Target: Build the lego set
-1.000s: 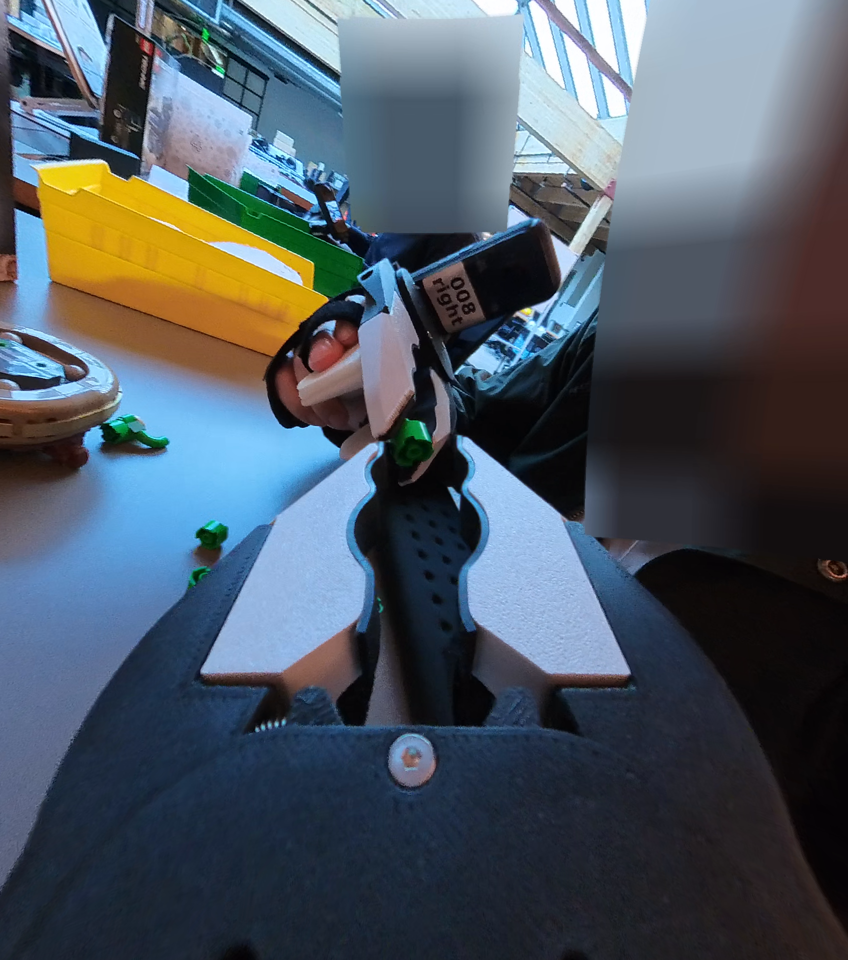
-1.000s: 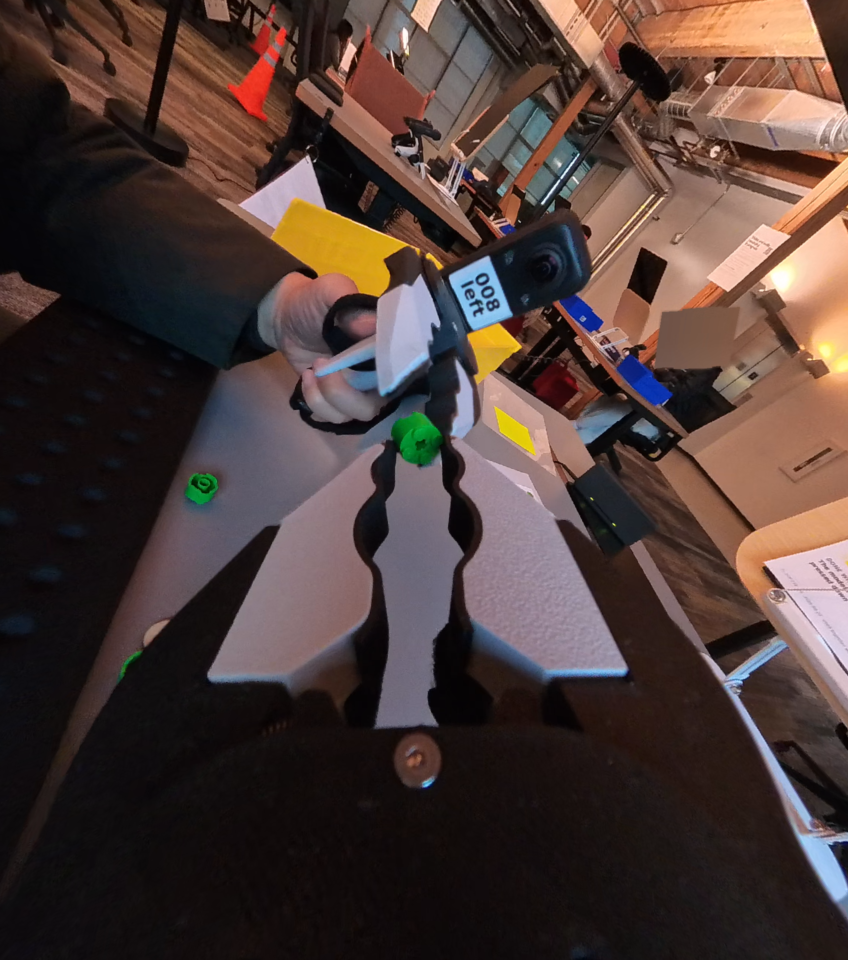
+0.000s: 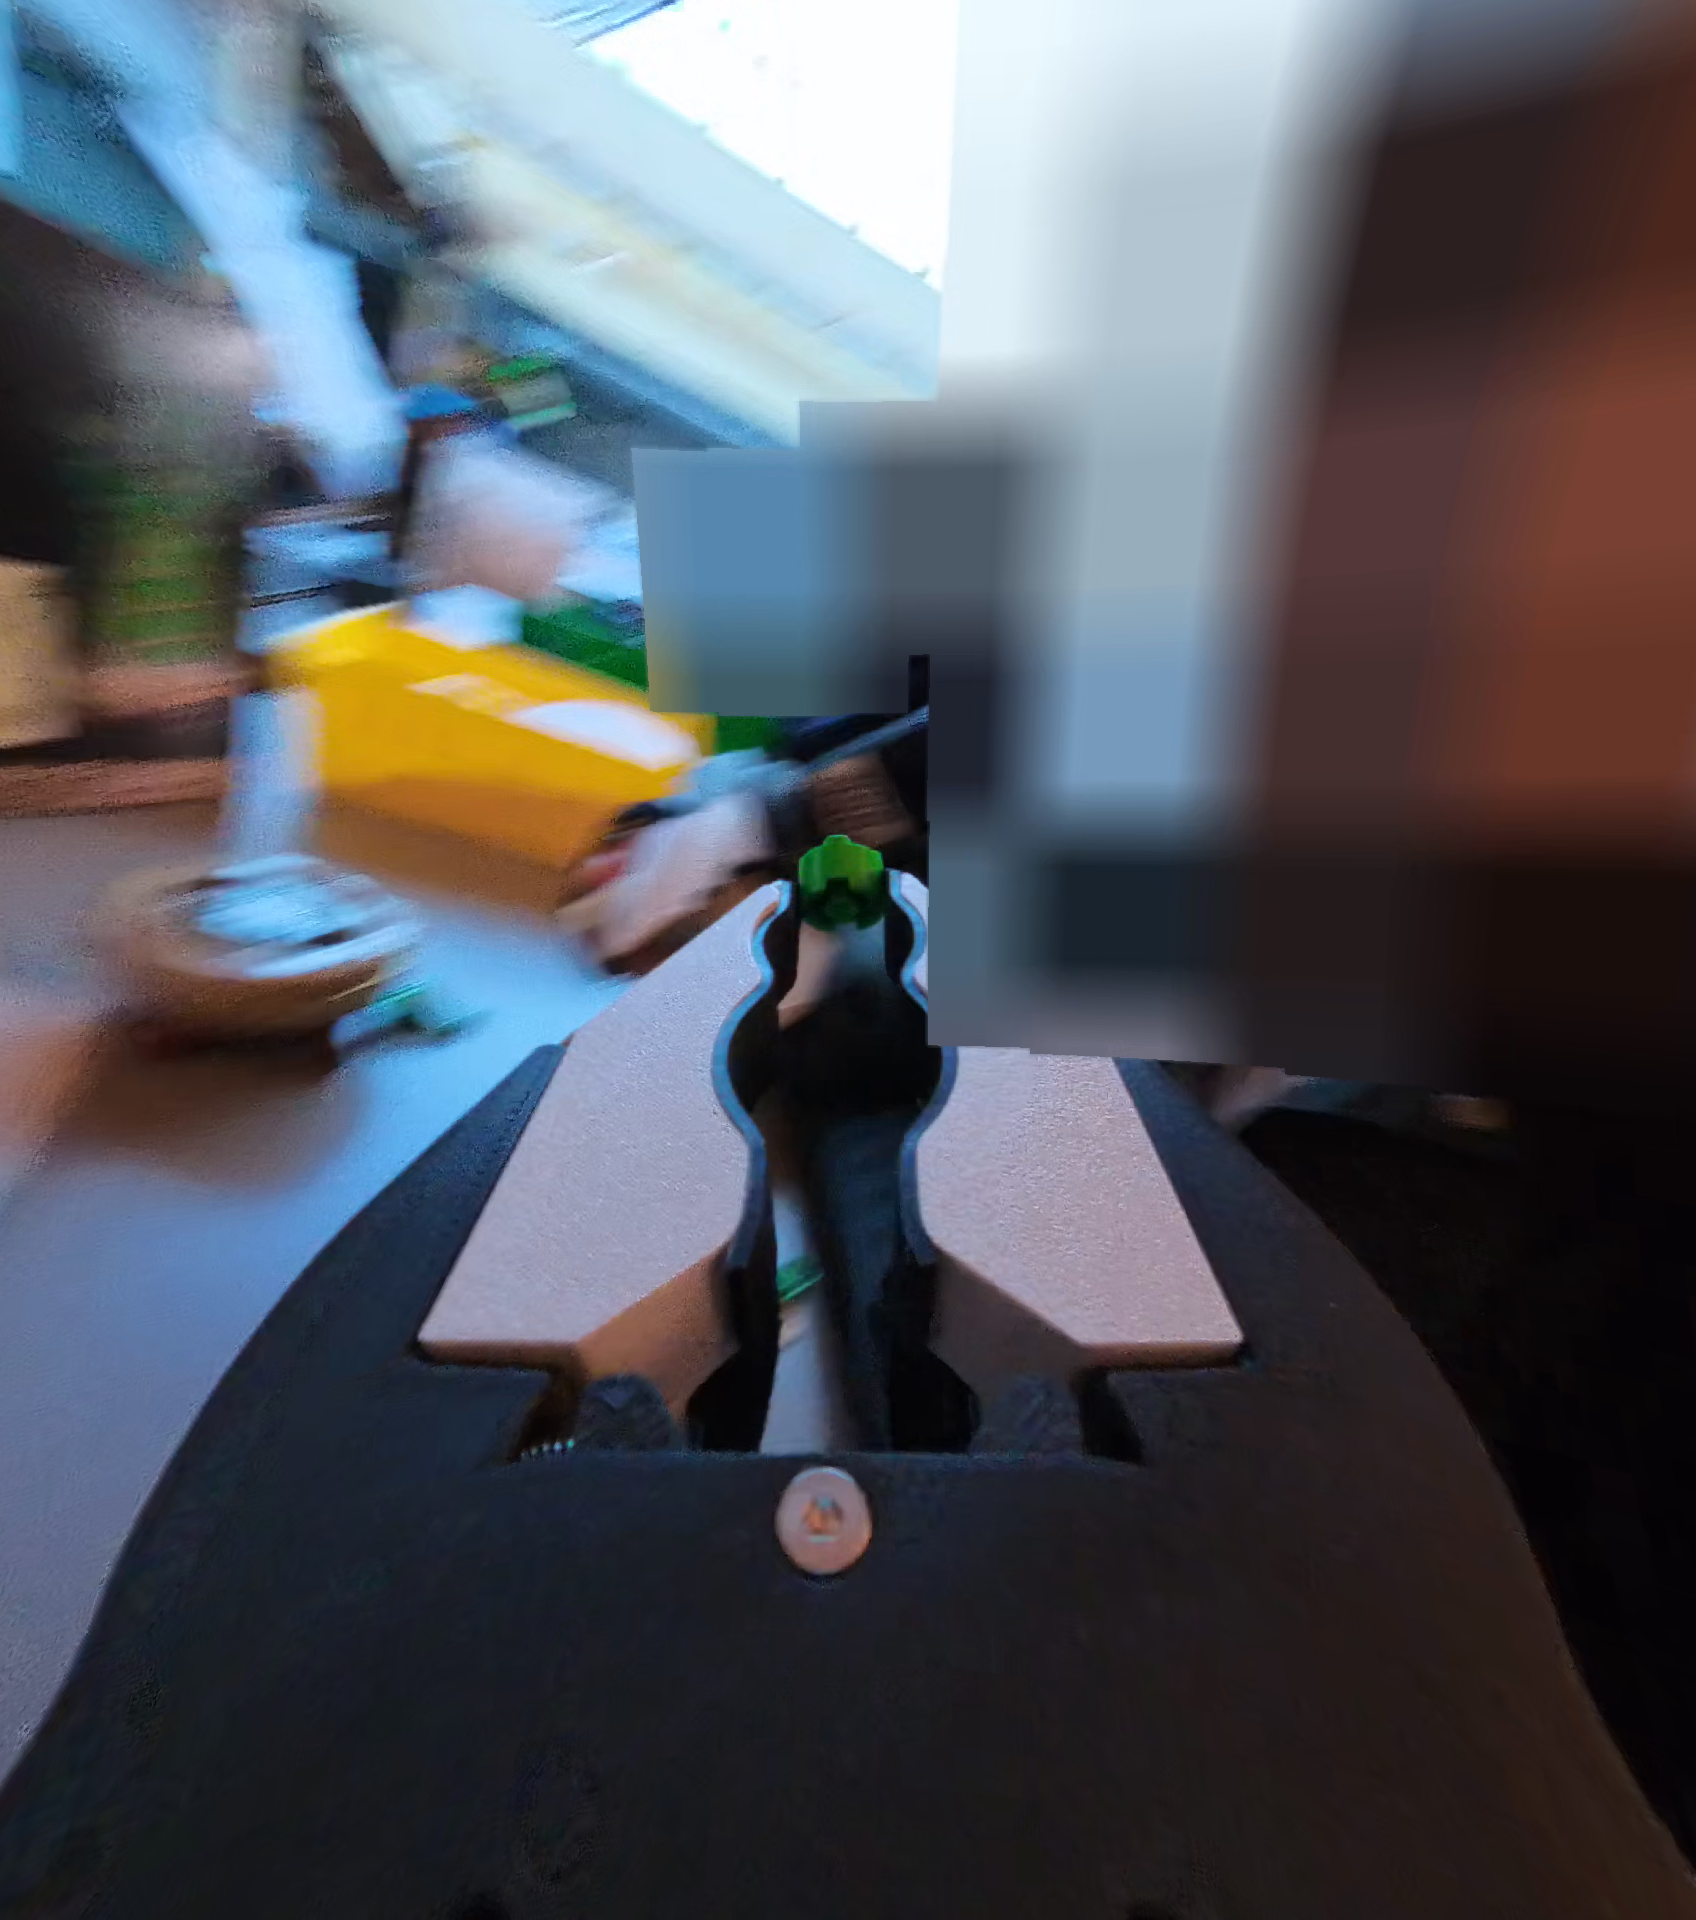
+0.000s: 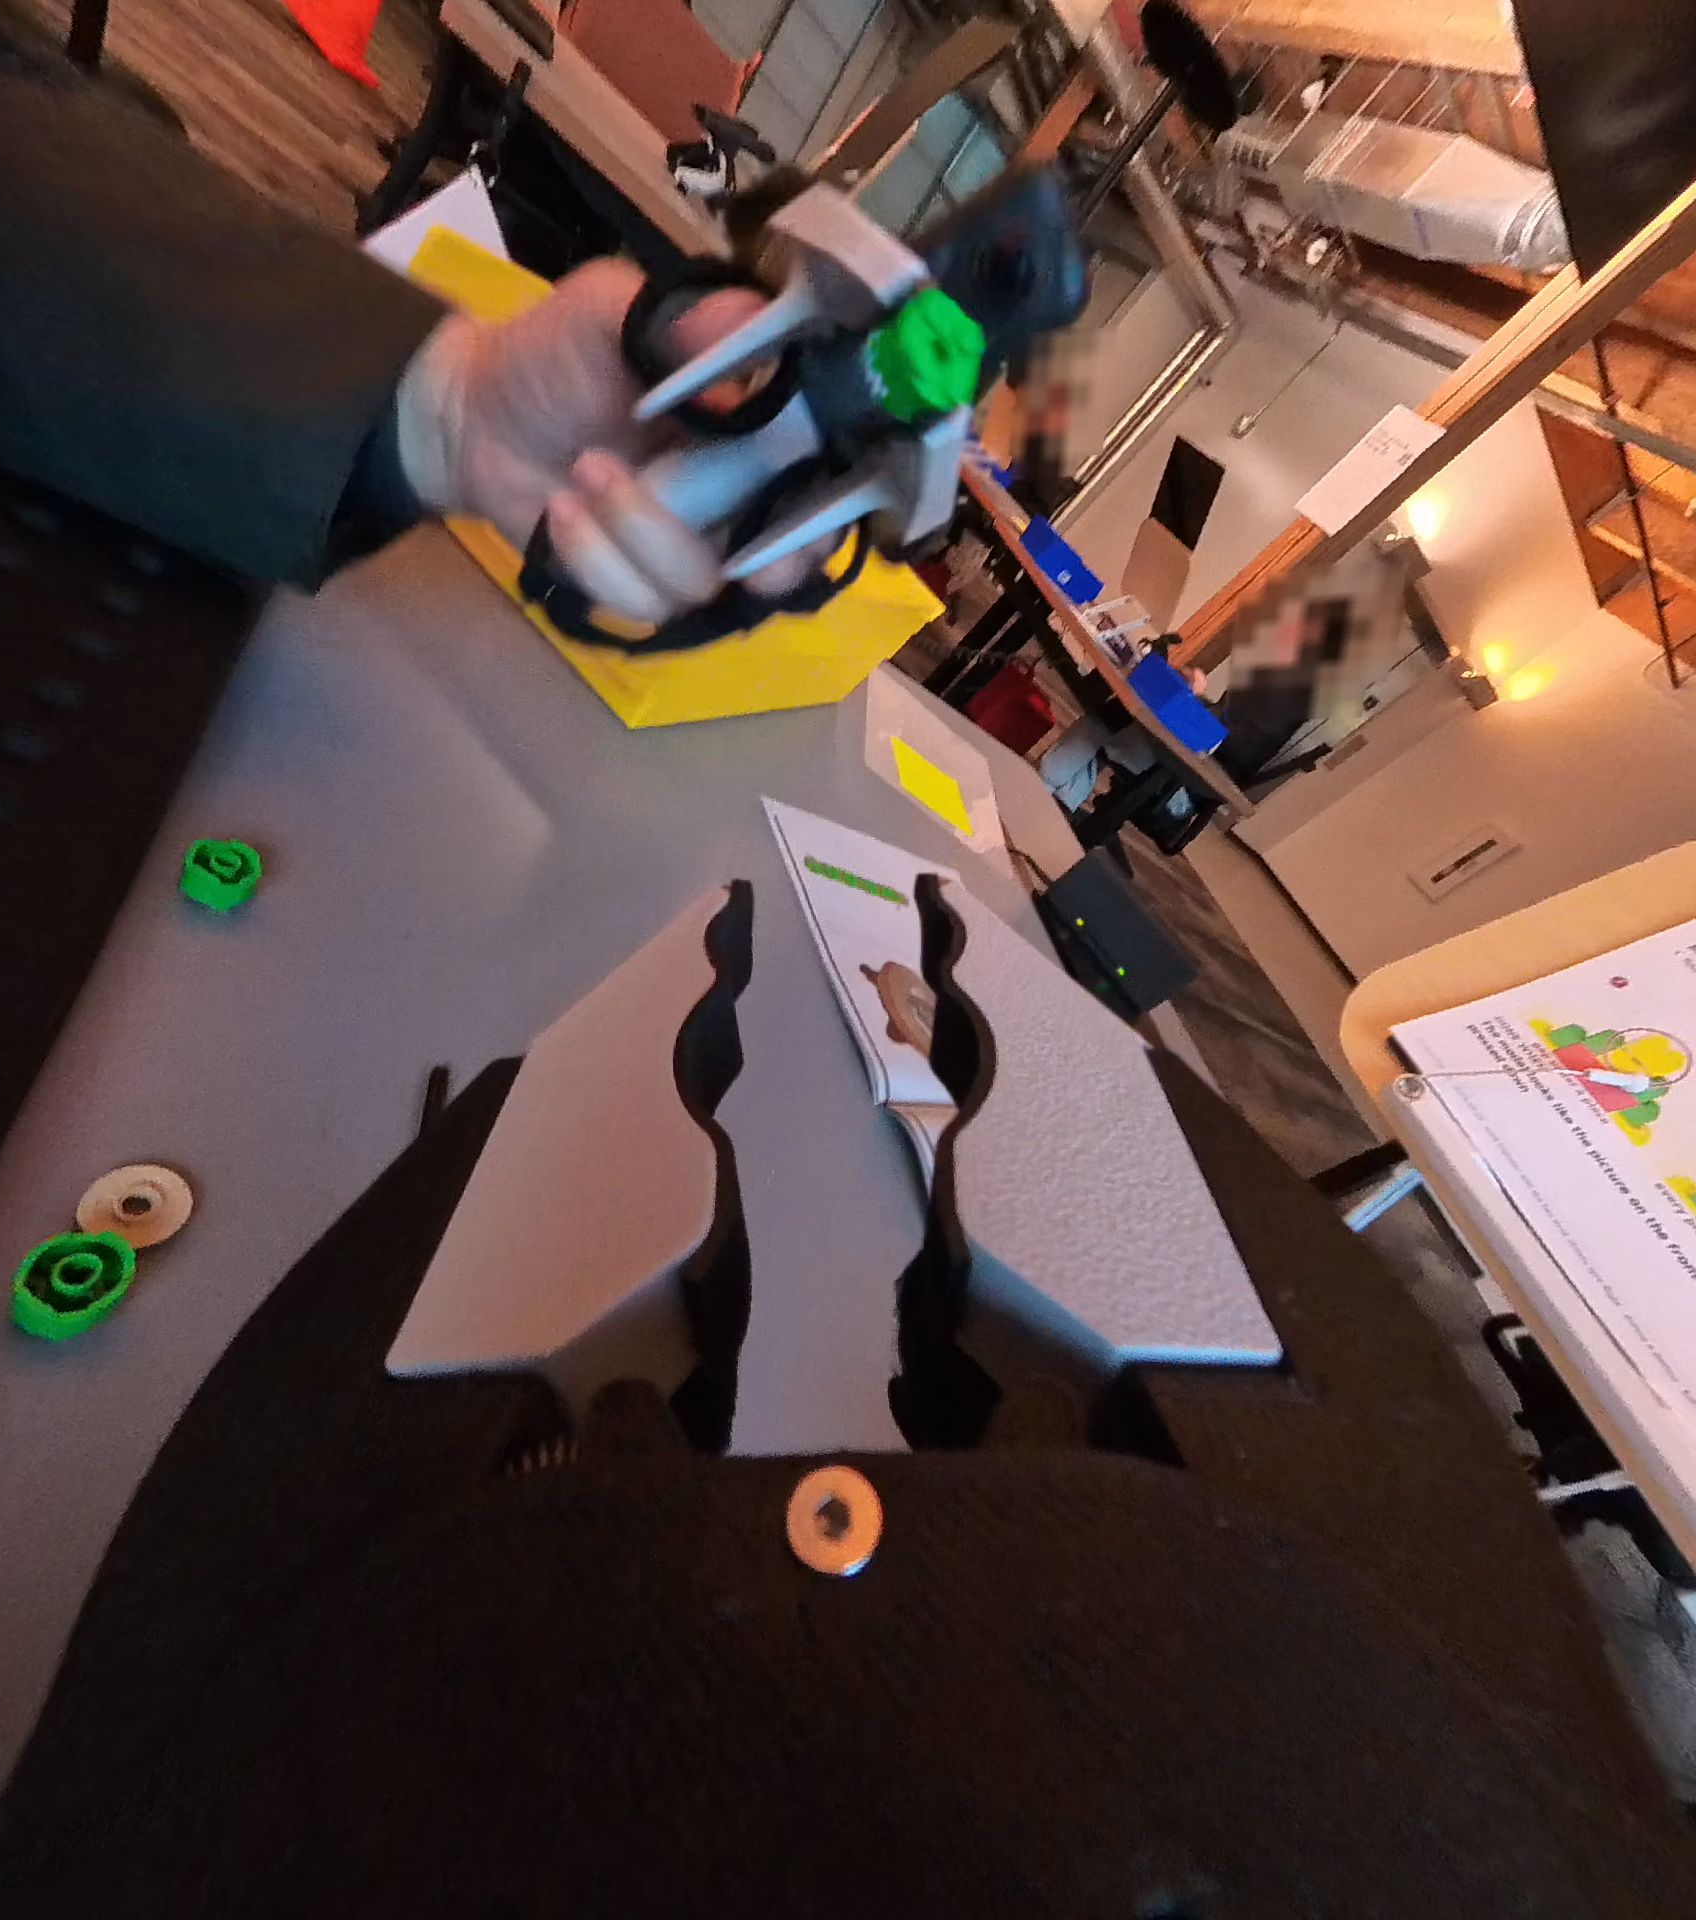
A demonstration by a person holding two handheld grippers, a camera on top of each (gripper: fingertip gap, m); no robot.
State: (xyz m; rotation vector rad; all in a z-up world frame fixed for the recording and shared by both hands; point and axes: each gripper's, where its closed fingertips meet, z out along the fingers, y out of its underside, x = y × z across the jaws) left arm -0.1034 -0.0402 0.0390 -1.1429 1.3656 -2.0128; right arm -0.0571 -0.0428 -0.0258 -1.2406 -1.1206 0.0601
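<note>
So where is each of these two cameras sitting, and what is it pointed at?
Left wrist view: sits on the left hand-held gripper, looking along its fingers, shut on a green lego piece; blurred table, yellow bin beyond.
Right wrist view: sits on the right hand-held gripper, open and empty, looking over the table at the person's hand.
Shared: the green piece, the yellow bin.

A small bright-green lego piece point(image 3: 839, 881) sits pinched at the left claw's point(image 3: 841, 894) tips, while two green round pieces point(image 4: 219, 873) and a tan disc point(image 4: 135, 1203) lie on the worktop point(image 4: 387, 831).
</note>
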